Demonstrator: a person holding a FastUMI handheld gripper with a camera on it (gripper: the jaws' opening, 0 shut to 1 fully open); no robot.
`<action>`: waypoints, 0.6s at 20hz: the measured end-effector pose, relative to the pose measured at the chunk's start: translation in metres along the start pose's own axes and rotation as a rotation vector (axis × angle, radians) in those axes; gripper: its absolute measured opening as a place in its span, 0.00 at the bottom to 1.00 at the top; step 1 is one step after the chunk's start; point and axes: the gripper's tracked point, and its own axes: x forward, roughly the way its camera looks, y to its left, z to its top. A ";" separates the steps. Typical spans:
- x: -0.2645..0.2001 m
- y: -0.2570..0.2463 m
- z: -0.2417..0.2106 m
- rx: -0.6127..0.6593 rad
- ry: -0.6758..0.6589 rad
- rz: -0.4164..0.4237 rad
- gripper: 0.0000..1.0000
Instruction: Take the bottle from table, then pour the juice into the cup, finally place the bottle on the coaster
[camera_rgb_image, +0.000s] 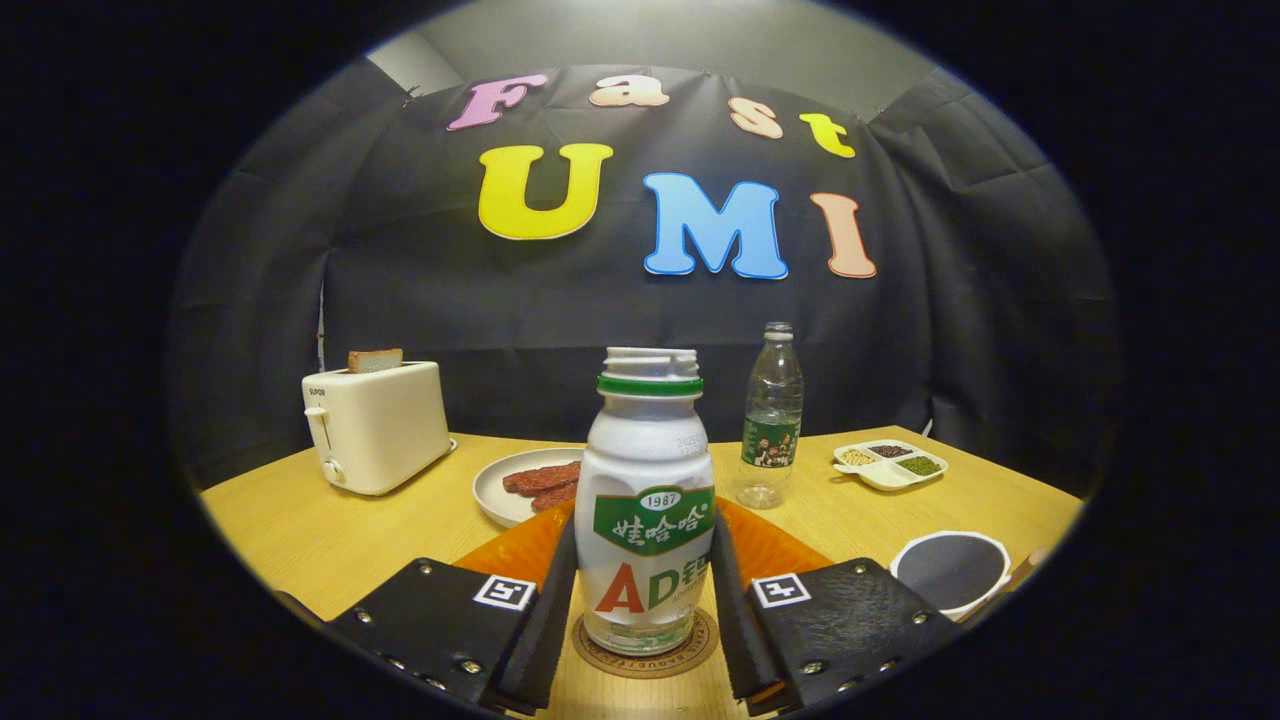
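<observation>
Bottle stands upright on the coaster, between the gripper fingers, which flank its sides, apparently touching. We should spread both evenly, then withdraw straight back.

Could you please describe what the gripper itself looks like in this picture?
The gripper has two flat, slab-like fingers on broad textured blocks, fastened with small metal screws. Each block carries a square black-and-white tag by the finger. No cables are visible.
</observation>
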 end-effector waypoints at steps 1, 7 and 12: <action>-0.001 -0.001 -0.001 0.000 0.002 -0.004 0.64; -0.001 -0.004 -0.001 0.056 -0.006 -0.018 0.64; -0.005 -0.002 -0.002 0.035 0.002 -0.031 0.98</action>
